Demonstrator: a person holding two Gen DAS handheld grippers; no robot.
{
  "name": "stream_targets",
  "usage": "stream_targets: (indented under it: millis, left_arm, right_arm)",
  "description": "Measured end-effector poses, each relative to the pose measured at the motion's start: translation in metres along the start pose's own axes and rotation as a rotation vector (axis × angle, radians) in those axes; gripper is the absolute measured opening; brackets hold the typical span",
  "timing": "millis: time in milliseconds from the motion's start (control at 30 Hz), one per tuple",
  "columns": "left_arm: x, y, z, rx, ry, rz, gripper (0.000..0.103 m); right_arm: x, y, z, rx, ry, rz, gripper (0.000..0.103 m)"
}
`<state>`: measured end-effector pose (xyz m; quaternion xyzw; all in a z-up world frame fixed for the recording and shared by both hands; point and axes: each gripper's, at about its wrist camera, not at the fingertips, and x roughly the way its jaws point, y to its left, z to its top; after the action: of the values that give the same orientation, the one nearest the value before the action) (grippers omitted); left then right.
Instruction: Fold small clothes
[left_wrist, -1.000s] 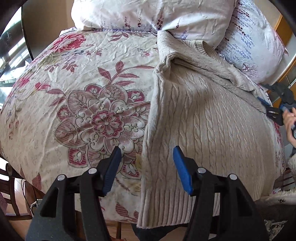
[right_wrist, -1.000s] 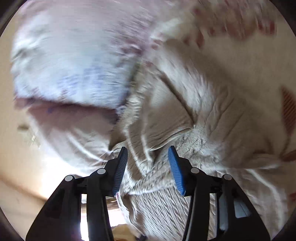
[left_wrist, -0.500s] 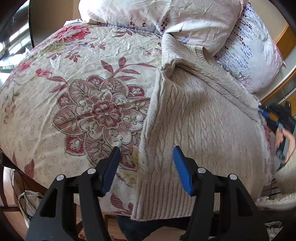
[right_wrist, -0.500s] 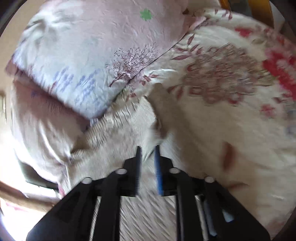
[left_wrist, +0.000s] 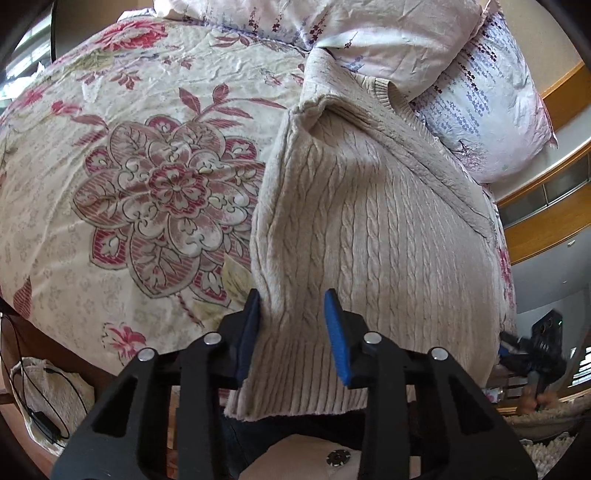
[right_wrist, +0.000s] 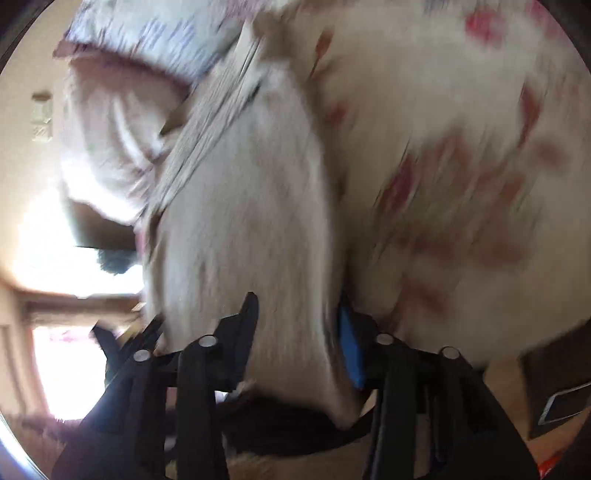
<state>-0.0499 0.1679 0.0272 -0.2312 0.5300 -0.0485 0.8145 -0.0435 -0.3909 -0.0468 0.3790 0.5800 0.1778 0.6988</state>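
A cream cable-knit sweater (left_wrist: 369, 229) lies lengthwise on the flowered bedspread (left_wrist: 147, 177), its collar by the pillows and its ribbed hem hanging over the near edge. My left gripper (left_wrist: 293, 328) stands open with the sweater's left hem edge between its blue pads; the pads are not closed on it. In the blurred right wrist view, my right gripper (right_wrist: 299, 332) is open, with the sweater (right_wrist: 251, 221) spread between its fingers. The right gripper (left_wrist: 532, 354) also shows in the left wrist view, low at the sweater's right side.
Two pillows (left_wrist: 406, 40) lie at the head of the bed behind the sweater's collar. A wooden frame (left_wrist: 546, 221) runs along the right. A cloth bag with a black cable (left_wrist: 48, 398) lies on the floor at lower left.
My left gripper moved forward and right so the sweater's left hem edge now sits between its pads. My right gripper opened and swept down from the collar area to the hem end.
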Motion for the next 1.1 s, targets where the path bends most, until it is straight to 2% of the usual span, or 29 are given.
stream_targets:
  millis: [67, 133, 200, 267, 333, 400, 433, 533, 600, 633, 667, 700, 733, 767, 833, 900, 967, 1100]
  left_arm:
    - [0.002, 0.002, -0.002, -0.018, 0.038, -0.028, 0.02]
    - [0.003, 0.0, -0.004, -0.007, 0.058, -0.028, 0.019]
    - [0.004, -0.003, -0.005, 0.011, 0.079, -0.024, 0.014]
    - [0.007, -0.003, -0.002, 0.007, 0.106, -0.048, 0.01]
    - [0.007, -0.004, 0.008, -0.023, 0.116, -0.113, 0.009]
    - [0.002, -0.009, 0.034, -0.027, 0.071, -0.174, 0.009]
    - [0.0, -0.014, 0.051, -0.018, 0.04, -0.195, 0.009]
    - [-0.002, -0.035, 0.12, 0.028, -0.075, -0.237, 0.009]
    - [0.003, -0.053, 0.17, 0.035, -0.155, -0.255, 0.014]
    - [0.008, -0.061, 0.192, 0.035, -0.185, -0.24, 0.015]
    - [0.014, -0.067, 0.21, 0.034, -0.21, -0.219, 0.033]
    - [0.021, -0.069, 0.229, 0.022, -0.23, -0.181, 0.063]
    - [0.027, -0.067, 0.241, 0.003, -0.239, -0.146, 0.07]
    - [0.03, -0.063, 0.245, -0.011, -0.238, -0.14, 0.071]
    - [0.039, -0.044, 0.245, -0.05, -0.2, -0.15, 0.071]
    - [0.053, -0.024, 0.24, -0.079, -0.151, -0.132, 0.071]
    - [0.069, -0.008, 0.237, -0.118, -0.094, -0.145, 0.068]
    - [0.095, -0.002, 0.232, -0.131, -0.044, -0.19, 0.062]
  right_arm:
    - [0.009, -0.001, -0.011, -0.003, 0.064, 0.036, 0.03]
    - [0.016, 0.0, -0.015, -0.008, 0.112, 0.049, 0.025]
    - [0.019, 0.003, -0.015, -0.029, 0.138, 0.061, 0.009]
    - [0.016, 0.011, -0.01, -0.052, 0.119, 0.086, 0.009]
    - [0.008, 0.02, 0.005, -0.056, 0.057, 0.145, 0.008]
    - [-0.004, 0.032, 0.025, -0.07, -0.011, 0.201, 0.008]
    - [-0.01, 0.044, 0.047, -0.092, -0.064, 0.236, 0.008]
    - [-0.017, 0.073, 0.102, -0.139, -0.179, 0.248, 0.008]
    - [-0.018, 0.095, 0.155, -0.149, -0.306, 0.223, 0.009]
    - [-0.016, 0.101, 0.178, -0.136, -0.364, 0.174, 0.012]
    - [-0.012, 0.103, 0.194, -0.112, -0.383, 0.147, 0.035]
    - [-0.007, 0.103, 0.21, -0.073, -0.397, 0.123, 0.068]
    - [-0.005, 0.1, 0.217, -0.038, -0.417, 0.105, 0.077]
    - [-0.004, 0.095, 0.217, -0.002, -0.437, 0.098, 0.077]
    - [-0.001, 0.087, 0.208, 0.014, -0.424, 0.121, 0.08]
    - [0.003, 0.079, 0.193, -0.014, -0.4, 0.052, 0.081]
    - [0.008, 0.069, 0.185, 0.004, -0.376, 0.019, 0.081]
    - [0.005, 0.054, 0.18, 0.054, -0.367, 0.047, 0.08]
